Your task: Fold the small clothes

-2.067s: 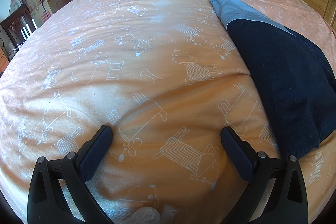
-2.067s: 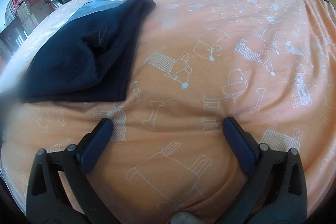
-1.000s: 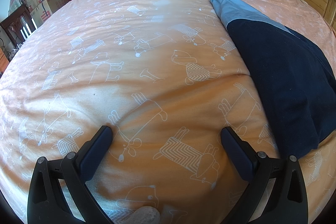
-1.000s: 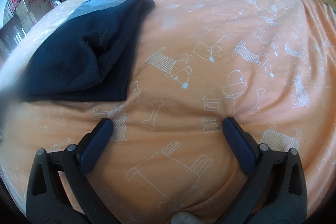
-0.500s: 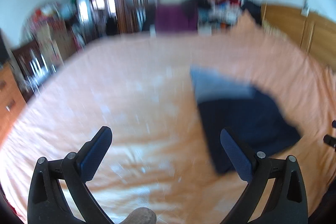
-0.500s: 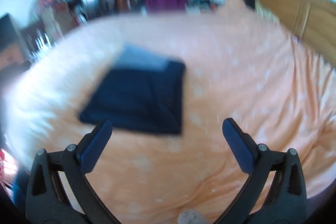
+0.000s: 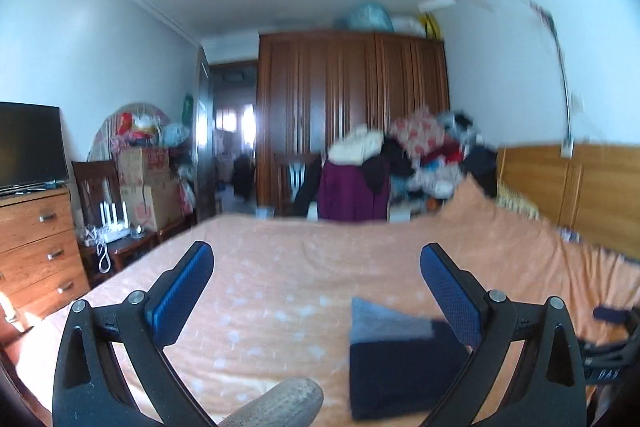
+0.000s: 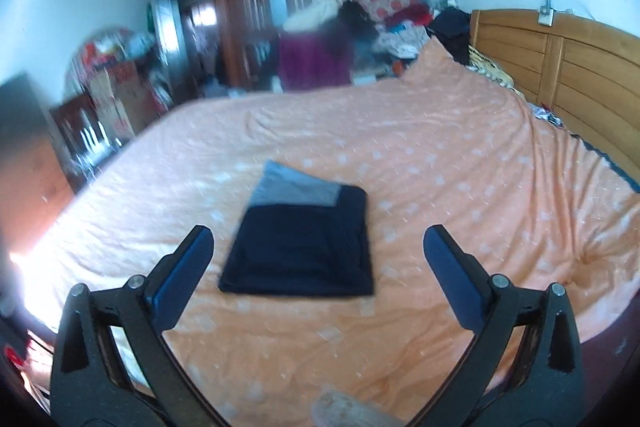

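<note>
A folded dark navy garment (image 8: 300, 247) with a grey-blue band at its far end lies flat on the orange bedspread (image 8: 460, 187). In the left wrist view the same garment (image 7: 396, 367) sits low and to the right, partly behind my right-hand finger. My right gripper (image 8: 318, 267) is open, held well above and back from the garment, nothing between its fingers. My left gripper (image 7: 316, 283) is open too, raised high and pointing across the room, empty. Part of the other gripper (image 7: 608, 347) shows at the right edge of the left wrist view.
A wooden headboard (image 8: 560, 67) runs along the bed's right side. A wardrobe (image 7: 352, 115) and a pile of clothes (image 7: 400, 155) stand beyond the bed's far end. A dresser (image 7: 36, 247) with a TV, a chair and cardboard boxes (image 7: 144, 187) line the left.
Both grippers have lifted up and back from the bedspread, still open. The views swung from the close-up cover to the whole room. The garment stays folded where it lay.
</note>
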